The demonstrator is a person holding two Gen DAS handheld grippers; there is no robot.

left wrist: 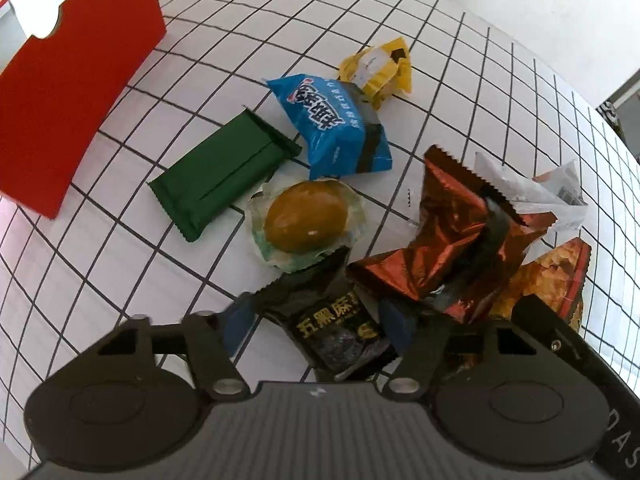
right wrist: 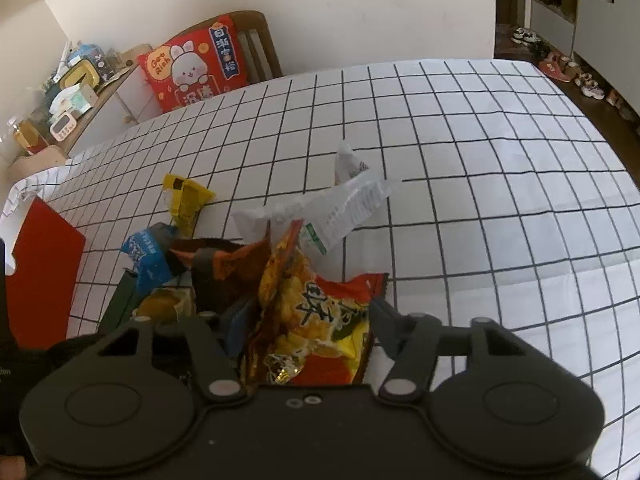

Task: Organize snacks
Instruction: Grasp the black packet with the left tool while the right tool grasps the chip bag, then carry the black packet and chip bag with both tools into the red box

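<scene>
Several light, crinkly snack packets lie heaped mid-surface on my checked tablecloth [right wrist: 480, 160]. Biggest is the red box [left wrist: 76, 92] by the left edge; I can't see inside it. My right gripper [right wrist: 308, 320] straddles the orange-yellow chip bag [right wrist: 320, 320], jaws apart. My left gripper [left wrist: 316, 320] is spread around the black sachet [left wrist: 340, 332]. Both are soft and slippery, so I'd pinch a sealed seam.

— What's in the heap?
— Green bar [left wrist: 226, 172], blue packet [left wrist: 332, 128], yellow wrapper [left wrist: 378, 68], wrapped egg [left wrist: 306, 218], crumpled copper-red bag [left wrist: 448, 240], all flat (mostly touching).
— And the red box [left wrist: 76, 92]?
— Left, apart.
</scene>
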